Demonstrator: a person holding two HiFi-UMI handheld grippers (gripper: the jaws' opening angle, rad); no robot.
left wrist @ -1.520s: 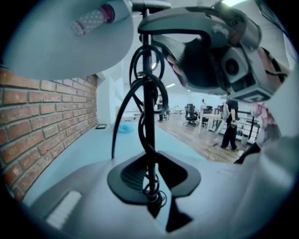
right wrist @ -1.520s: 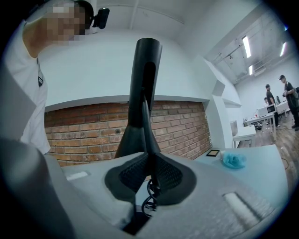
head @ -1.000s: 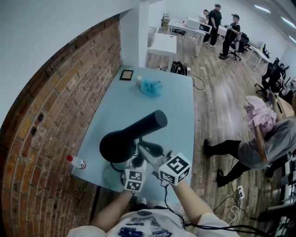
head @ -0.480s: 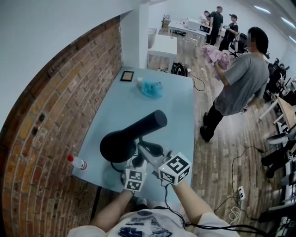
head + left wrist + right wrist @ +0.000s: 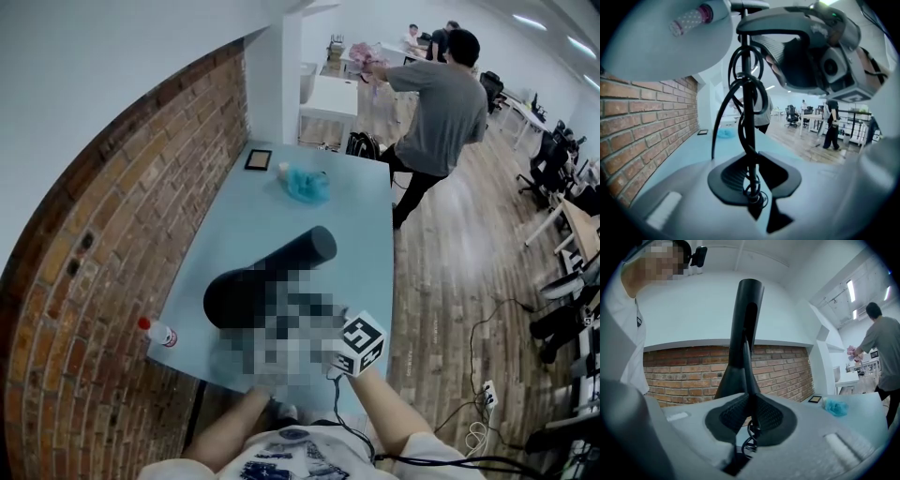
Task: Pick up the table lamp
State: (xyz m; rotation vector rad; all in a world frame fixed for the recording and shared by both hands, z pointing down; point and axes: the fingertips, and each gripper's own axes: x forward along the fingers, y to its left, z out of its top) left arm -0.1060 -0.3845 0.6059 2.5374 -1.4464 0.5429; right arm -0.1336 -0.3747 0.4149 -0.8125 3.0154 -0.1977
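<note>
The table lamp (image 5: pixel 272 274) is black with a long tube-shaped head. It is over the near end of the pale blue bench (image 5: pixel 361 225), with the head tilted and pointing away to the right. Its lower part is obscured in the head view, so I cannot tell whether the base touches the bench.

My left hand-held gripper (image 5: pixel 751 185) is pinched shut on the lamp's thin stem (image 5: pixel 749 117), with a pad pressed against each side. The lamp's black cable (image 5: pixel 754 196) is wound round the stem, and its coils sit right at the pads. My right hand-held gripper (image 5: pixel 751 420) is also clamped on the stem. In that view the lamp's head rises straight above the closed jaws.

A small bottle with a red cap (image 5: pixel 157 330) lies at the bench's near left corner, beside the brick wall (image 5: pixel 103 244). At the far end are a crumpled blue bundle (image 5: pixel 306 183) and a small dark frame (image 5: pixel 258 159), lying apart from each other. Beyond the bench a person in a grey shirt (image 5: pixel 441 103) walks across the wooden floor (image 5: pixel 450 244).
</note>
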